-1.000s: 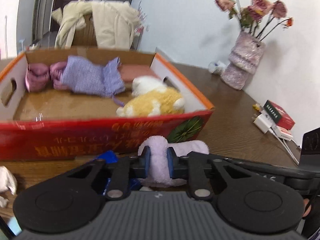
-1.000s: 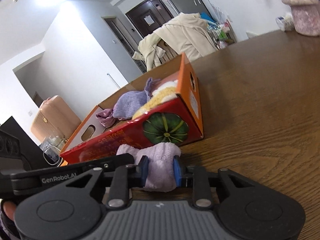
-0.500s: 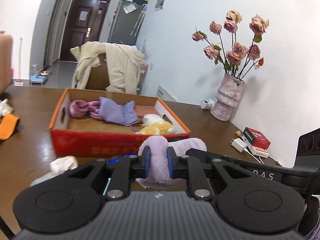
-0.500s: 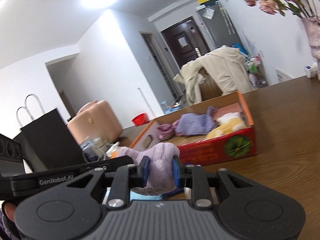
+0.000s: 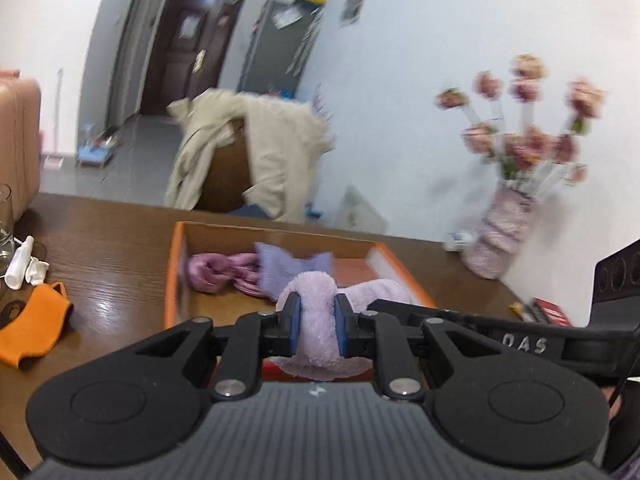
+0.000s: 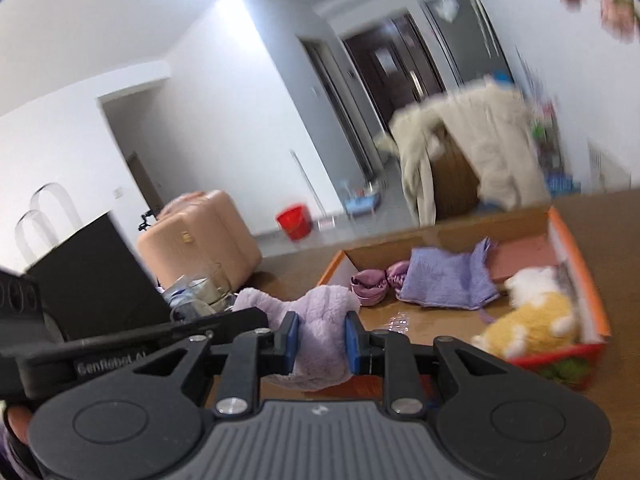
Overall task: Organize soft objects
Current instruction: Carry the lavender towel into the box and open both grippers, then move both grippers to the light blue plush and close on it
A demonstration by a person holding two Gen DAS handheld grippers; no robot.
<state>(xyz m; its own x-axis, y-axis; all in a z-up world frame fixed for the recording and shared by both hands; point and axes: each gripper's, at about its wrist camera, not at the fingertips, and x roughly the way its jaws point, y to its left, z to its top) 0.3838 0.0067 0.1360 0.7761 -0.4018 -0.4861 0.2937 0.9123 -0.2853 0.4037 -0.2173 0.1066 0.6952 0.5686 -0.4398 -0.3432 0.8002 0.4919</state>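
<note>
Both grippers are shut on one fluffy lilac soft item, held in the air above the near edge of the orange-and-red cardboard box (image 5: 176, 264). My left gripper (image 5: 316, 326) pinches one end of the lilac item (image 5: 316, 316). My right gripper (image 6: 319, 340) pinches the other end (image 6: 320, 320). The box (image 6: 600, 320) holds a pink bundle (image 5: 216, 272), a purple knit cloth (image 6: 448, 276) and a yellow-and-white plush toy (image 6: 532, 316).
An orange face mask (image 5: 32, 328) and a white wad (image 5: 24, 268) lie on the brown table (image 5: 112, 248) left of the box. A pink vase with flowers (image 5: 500, 240) stands at the right. A black bag (image 6: 92, 272) and glassware (image 6: 200, 292) stand at the left.
Both grippers have risen with the lilac item, from table level in front of the box to above its near edge. The views now look down into the box.
</note>
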